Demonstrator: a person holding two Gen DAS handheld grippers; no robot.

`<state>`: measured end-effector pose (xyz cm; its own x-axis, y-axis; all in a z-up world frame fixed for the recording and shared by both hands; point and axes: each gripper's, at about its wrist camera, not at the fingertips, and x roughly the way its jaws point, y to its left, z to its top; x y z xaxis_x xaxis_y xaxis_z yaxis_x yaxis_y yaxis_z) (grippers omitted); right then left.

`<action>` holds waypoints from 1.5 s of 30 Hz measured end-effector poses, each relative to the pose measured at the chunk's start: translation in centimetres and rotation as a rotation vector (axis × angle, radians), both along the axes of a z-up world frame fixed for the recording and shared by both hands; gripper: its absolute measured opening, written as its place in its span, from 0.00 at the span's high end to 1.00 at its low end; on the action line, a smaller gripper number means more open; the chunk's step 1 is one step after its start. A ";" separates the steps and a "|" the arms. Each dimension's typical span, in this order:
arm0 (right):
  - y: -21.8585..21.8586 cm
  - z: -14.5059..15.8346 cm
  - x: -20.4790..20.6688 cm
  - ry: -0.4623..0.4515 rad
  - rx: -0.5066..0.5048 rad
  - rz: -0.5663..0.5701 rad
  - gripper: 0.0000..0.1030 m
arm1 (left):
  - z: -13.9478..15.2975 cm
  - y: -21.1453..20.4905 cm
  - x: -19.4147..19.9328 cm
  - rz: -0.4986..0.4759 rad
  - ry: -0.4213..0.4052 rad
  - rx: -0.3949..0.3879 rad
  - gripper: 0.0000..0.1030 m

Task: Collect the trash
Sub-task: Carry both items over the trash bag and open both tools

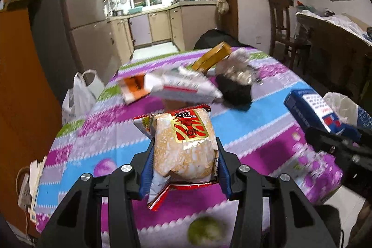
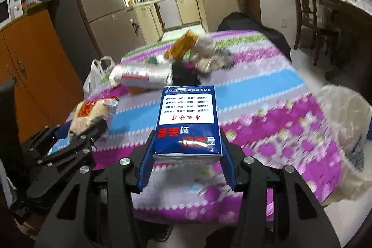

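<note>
Trash in both grippers, held above the table (image 1: 97,131).

The snack packet (image 1: 183,145) sits clamped in the left gripper (image 1: 184,164): light and crinkly, best gripped across its middle. The blue tissue pack (image 2: 188,124), soft and squashy, is pinched by the right gripper (image 2: 187,155). Only the right view shows the lined bin (image 2: 348,122) widely; only the left shows the orange-and-white box (image 1: 134,88).

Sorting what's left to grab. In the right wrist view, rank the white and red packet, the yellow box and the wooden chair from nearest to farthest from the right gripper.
From the right gripper:
1. White and red packet, mid-table, left of centre.
2. Yellow box, far end of the table.
3. Wooden chair, beyond the table, right.
</note>
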<state>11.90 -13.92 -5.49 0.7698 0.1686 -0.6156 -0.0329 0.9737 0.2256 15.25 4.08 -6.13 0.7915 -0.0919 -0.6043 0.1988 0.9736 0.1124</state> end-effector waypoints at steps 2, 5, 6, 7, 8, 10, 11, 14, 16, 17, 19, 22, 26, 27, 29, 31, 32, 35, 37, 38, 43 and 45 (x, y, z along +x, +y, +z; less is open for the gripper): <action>-1.3 1.4 0.2 -0.026 -0.008 -0.015 0.53 | 0.9 -1.2 0.4 -0.028 -0.014 -0.005 0.54; -3.8 3.4 0.3 -0.063 -0.019 -0.049 0.53 | 2.4 -3.5 1.1 -0.073 -0.044 -0.008 0.54; -4.9 4.2 0.2 -0.077 -0.022 -0.065 0.53 | 2.9 -4.3 1.4 -0.087 -0.053 -0.010 0.54; -5.6 4.6 0.2 -0.086 -0.024 -0.077 0.53 | 3.2 -5.0 1.7 -0.100 -0.058 -0.012 0.54; -6.9 5.4 0.1 -0.100 -0.030 -0.095 0.53 | 3.8 -6.0 2.0 -0.119 -0.064 -0.016 0.54; -9.3 6.8 -0.3 -0.125 -0.056 -0.135 0.53 | 4.6 -7.9 2.5 -0.153 -0.072 -0.023 0.54; -10.1 7.4 -0.4 -0.133 -0.070 -0.151 0.53 | 5.1 -8.8 2.7 -0.168 -0.081 -0.023 0.54; -13.3 8.9 -1.2 -0.154 -0.120 -0.212 0.53 | 6.2 -12.1 3.3 -0.218 -0.109 -0.012 0.54; -15.8 9.8 -1.8 -0.157 -0.146 -0.258 0.53 | 6.7 -14.0 3.7 -0.250 -0.110 -0.015 0.54; -16.7 9.9 -1.9 -0.154 -0.155 -0.273 0.53 | 6.9 -15.1 3.8 -0.268 -0.109 -0.016 0.54; -18.8 10.1 -2.1 -0.144 -0.176 -0.309 0.53 | 7.2 -17.8 4.2 -0.309 -0.111 -0.009 0.54; -21.7 10.0 -2.7 -0.109 -0.199 -0.350 0.53 | 7.6 -21.7 4.5 -0.371 -0.108 -0.003 0.54; -25.5 9.1 -3.2 -0.036 -0.216 -0.393 0.53 | 7.3 -27.5 4.3 -0.473 -0.099 0.014 0.54; -26.5 8.7 -3.5 -0.018 -0.214 -0.401 0.53 | 7.2 -28.5 4.2 -0.491 -0.095 0.017 0.54; -28.1 8.3 -3.9 0.013 -0.205 -0.419 0.53 | 6.7 -30.9 4.3 -0.546 -0.078 0.017 0.54; -30.0 7.9 -4.6 0.044 -0.192 -0.435 0.53 | 6.2 -33.5 4.5 -0.605 -0.053 0.019 0.54; -30.4 7.7 -4.6 0.055 -0.191 -0.439 0.53 | 6.0 -34.3 4.6 -0.620 -0.048 0.021 0.54; -31.2 7.2 -4.8 0.094 -0.186 -0.443 0.53 | 5.0 -36.7 4.5 -0.685 -0.013 0.035 0.54; -31.6 6.5 -4.6 0.129 -0.173 -0.431 0.53 | 4.2 -38.4 4.6 -0.735 0.025 0.037 0.54; -31.8 6.2 -4.5 0.143 -0.165 -0.425 0.53 | 3.8 -38.8 4.4 -0.752 0.036 0.037 0.54; -32.1 4.4 -3.4 0.239 -0.121 -0.379 0.53 | 0.9 -41.2 3.0 -0.890 0.109 0.068 0.54; -32.0 3.8 -3.3 0.273 -0.104 -0.360 0.53 | -0.5 -41.7 2.3 -0.947 0.131 0.094 0.54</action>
